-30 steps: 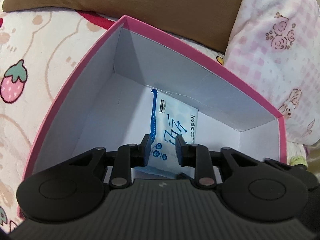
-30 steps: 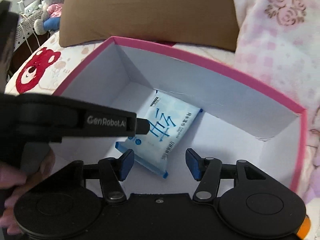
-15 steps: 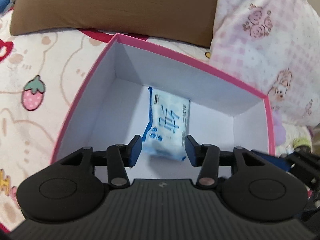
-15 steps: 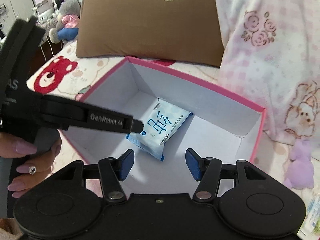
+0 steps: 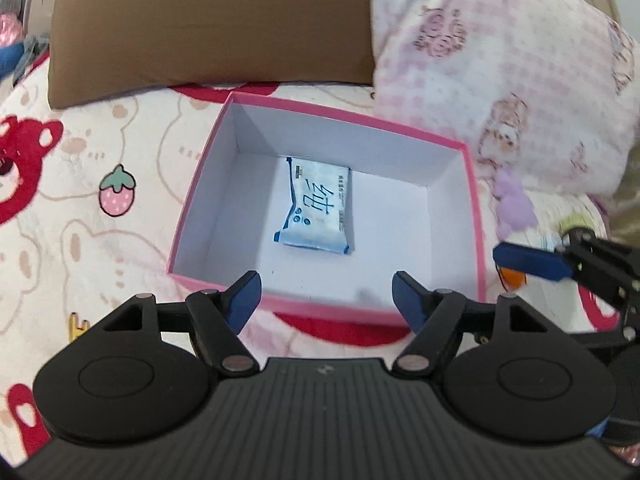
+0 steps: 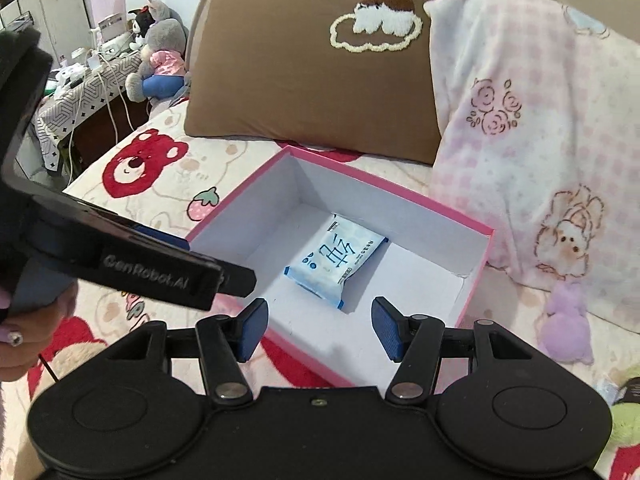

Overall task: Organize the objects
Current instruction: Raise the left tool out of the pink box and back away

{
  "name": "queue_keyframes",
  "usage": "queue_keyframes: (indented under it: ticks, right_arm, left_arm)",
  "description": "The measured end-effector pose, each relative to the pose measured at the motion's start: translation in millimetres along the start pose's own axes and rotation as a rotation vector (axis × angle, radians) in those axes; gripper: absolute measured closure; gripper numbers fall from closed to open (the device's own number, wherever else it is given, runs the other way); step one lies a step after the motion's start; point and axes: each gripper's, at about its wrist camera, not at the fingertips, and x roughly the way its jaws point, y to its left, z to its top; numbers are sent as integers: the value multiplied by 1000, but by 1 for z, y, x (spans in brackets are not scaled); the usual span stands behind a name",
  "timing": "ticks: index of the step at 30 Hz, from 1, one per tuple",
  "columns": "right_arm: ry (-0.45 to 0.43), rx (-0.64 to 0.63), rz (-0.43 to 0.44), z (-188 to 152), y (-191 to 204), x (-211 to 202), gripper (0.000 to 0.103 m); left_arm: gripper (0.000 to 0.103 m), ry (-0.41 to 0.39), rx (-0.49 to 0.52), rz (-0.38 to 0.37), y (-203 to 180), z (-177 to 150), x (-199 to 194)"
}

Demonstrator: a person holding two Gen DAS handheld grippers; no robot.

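Note:
A blue and white wet-wipe pack (image 5: 320,210) lies flat on the white floor of a pink box (image 5: 202,178) on the bed; both also show in the right wrist view, the pack (image 6: 336,260) inside the box (image 6: 478,264). My left gripper (image 5: 326,302) is open and empty, above the box's near wall. My right gripper (image 6: 320,326) is open and empty, over the box's near corner. One right fingertip (image 5: 528,262) shows at the right of the left wrist view. The left gripper's body (image 6: 120,256) crosses the left of the right wrist view.
A brown pillow (image 6: 312,80) and a pink checked pillow (image 6: 540,160) lie behind the box. A small purple plush (image 6: 568,324) and a green plush (image 6: 624,412) lie to the right. Stuffed toys (image 6: 160,60) and a cluttered side table (image 6: 80,84) stand at far left.
My left gripper opened off the wipe pack and pulled up and back out of the box. The pack stays on the box floor. My right gripper also drew back and higher.

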Motion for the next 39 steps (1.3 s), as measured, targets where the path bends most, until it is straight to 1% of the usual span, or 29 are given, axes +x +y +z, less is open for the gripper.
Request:
queue_keyframes:
  ticks: [4, 5, 8, 13, 14, 15, 17, 22, 28, 30, 35, 39]
  right_arm:
    - [-7, -3, 4, -6, 5, -21, 40]
    - [-10, 0, 9, -8, 6, -27, 37]
    - [-28, 15, 16, -13, 5, -45, 31]
    - [-24, 5, 40, -23, 3, -71, 29]
    - [-25, 1, 40, -25, 2, -76, 26]
    - [-26, -6, 37, -28, 2, -81, 21]
    - [-31, -26, 35, -35, 2, -91, 19]
    - [-28, -61, 38, -47, 2, -115, 19]
    - [-25, -109, 40, -66, -2, -140, 19]
    - [-17, -112, 40, -73, -7, -146, 19]
    - [10, -122, 11, -93, -21, -157, 19]
    - [34, -119, -8, -108, -36, -166, 19]
  left_arm:
    - [30, -16, 54, 10, -18, -9, -31]
    - [30, -19, 67, 9, -22, -11, -37]
    - [28, -23, 101, 1, -35, -16, -56]
    - [26, -19, 133, -28, -50, -26, -79]
    - [26, -13, 139, -34, -53, -29, -83]
    - [25, -6, 145, -38, -56, -31, -86]
    - [25, 3, 157, -40, -62, -36, -92]
    - [22, 19, 202, -61, -79, -51, -102]
    - [18, 39, 232, -86, -95, -70, -107]
    - [17, 56, 238, -109, -100, -77, -106]
    - [16, 142, 248, -217, -113, -93, -100]
    - [13, 155, 270, -217, -126, -104, -97]
